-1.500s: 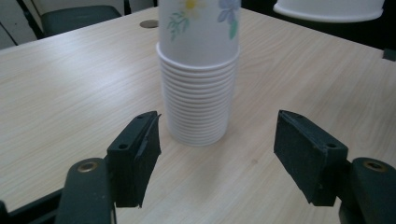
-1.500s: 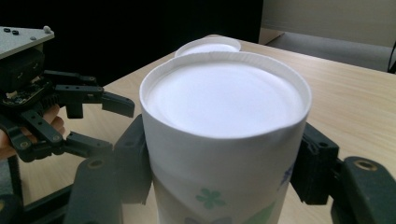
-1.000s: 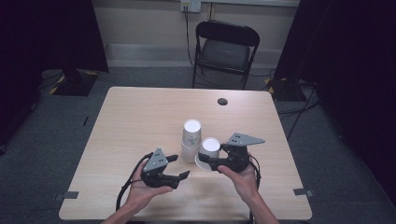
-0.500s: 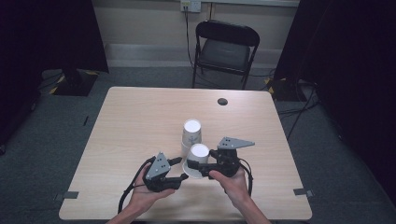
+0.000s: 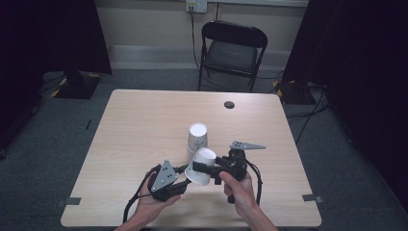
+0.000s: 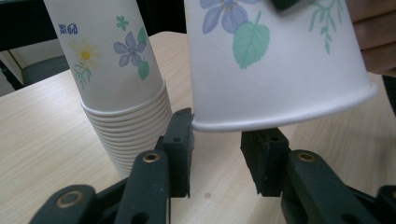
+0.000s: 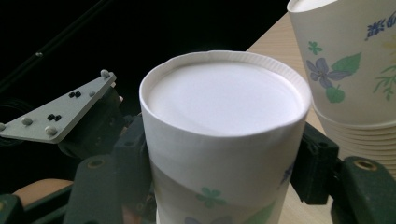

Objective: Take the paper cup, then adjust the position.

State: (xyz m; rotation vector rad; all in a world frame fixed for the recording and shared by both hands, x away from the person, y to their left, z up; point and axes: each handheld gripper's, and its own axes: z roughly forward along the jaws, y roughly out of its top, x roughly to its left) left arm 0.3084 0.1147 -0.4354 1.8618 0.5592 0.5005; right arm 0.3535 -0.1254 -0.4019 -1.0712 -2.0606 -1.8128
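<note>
Looking down, the high view shows the right gripper clamped on a floral paper cup, tilted above the counter beside the cup stack. The left gripper view shows its fingers apart under the cup's rim. The right gripper view shows fingers squeezing the cup.

Black folding chair beyond the table; wall outlet above.

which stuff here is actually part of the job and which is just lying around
In the job:
- single paper cup, held upside down in the right gripper
- stack of paper cups on the table
- left gripper, open under the cup's rim

Lying about:
- small black disc on the table
- folding chair
</note>
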